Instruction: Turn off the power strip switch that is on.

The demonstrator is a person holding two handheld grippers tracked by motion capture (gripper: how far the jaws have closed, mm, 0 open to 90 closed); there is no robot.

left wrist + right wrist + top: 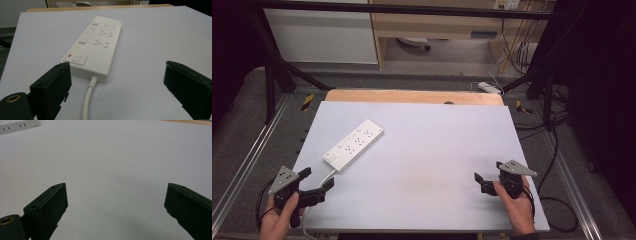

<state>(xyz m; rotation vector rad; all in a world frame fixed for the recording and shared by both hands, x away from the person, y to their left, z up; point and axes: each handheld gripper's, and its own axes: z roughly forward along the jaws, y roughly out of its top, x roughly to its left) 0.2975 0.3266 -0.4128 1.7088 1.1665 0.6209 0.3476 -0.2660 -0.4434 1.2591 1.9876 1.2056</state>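
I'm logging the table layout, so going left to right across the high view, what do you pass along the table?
Left black two-jaw gripper with its grey three-cornered plate → white rectangular plastic power strip → bare stretch of the pale grey tabletop → right black two-jaw gripper.

Power strip (20, 126) cut by frame edge; its cord (88, 100) too.

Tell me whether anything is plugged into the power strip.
Nothing is plugged in. The white power strip lies flat on the table with all sockets bare; its own cord leaves the near end.
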